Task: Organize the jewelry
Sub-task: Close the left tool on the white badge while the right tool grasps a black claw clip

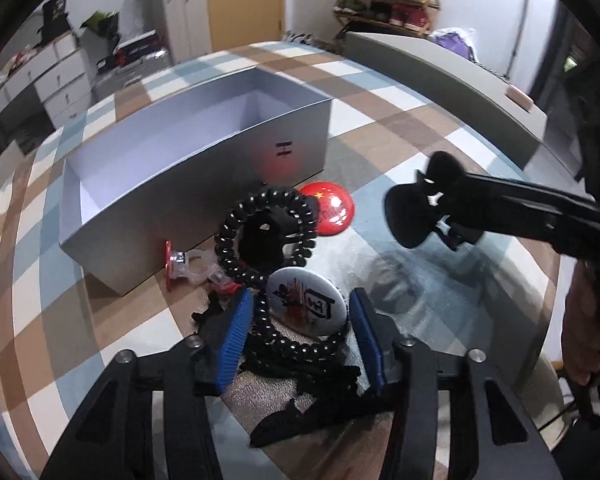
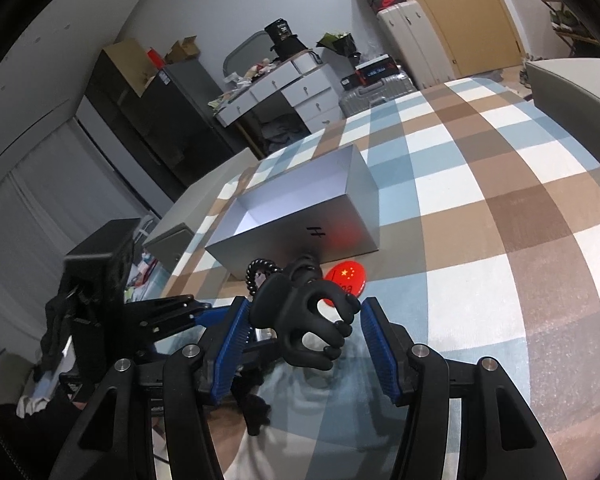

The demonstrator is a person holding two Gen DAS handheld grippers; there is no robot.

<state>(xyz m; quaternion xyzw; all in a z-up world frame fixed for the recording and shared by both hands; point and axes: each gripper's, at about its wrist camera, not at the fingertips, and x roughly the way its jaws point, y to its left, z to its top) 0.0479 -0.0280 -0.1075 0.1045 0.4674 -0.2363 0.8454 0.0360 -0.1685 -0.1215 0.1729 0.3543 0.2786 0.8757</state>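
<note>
My left gripper [image 1: 300, 344] open around coiled black cord [image 1: 260, 240] and white badge [image 1: 305, 300], right gripper [image 2: 300, 340] holding black claw clip [image 2: 308, 320], glossy red badge [image 1: 332, 208] beside smooth silver box [image 1: 188, 184]

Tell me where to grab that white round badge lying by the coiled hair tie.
Grip the white badge by its rim, from above, pads on opposite edges. It lies flat, and the coiled hair tie touches its upper-left edge.

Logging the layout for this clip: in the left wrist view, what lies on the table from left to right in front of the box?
Clear plastic clip with a red part → black coil hair tie → red round badge → black claw clip held up in the right gripper.
</note>
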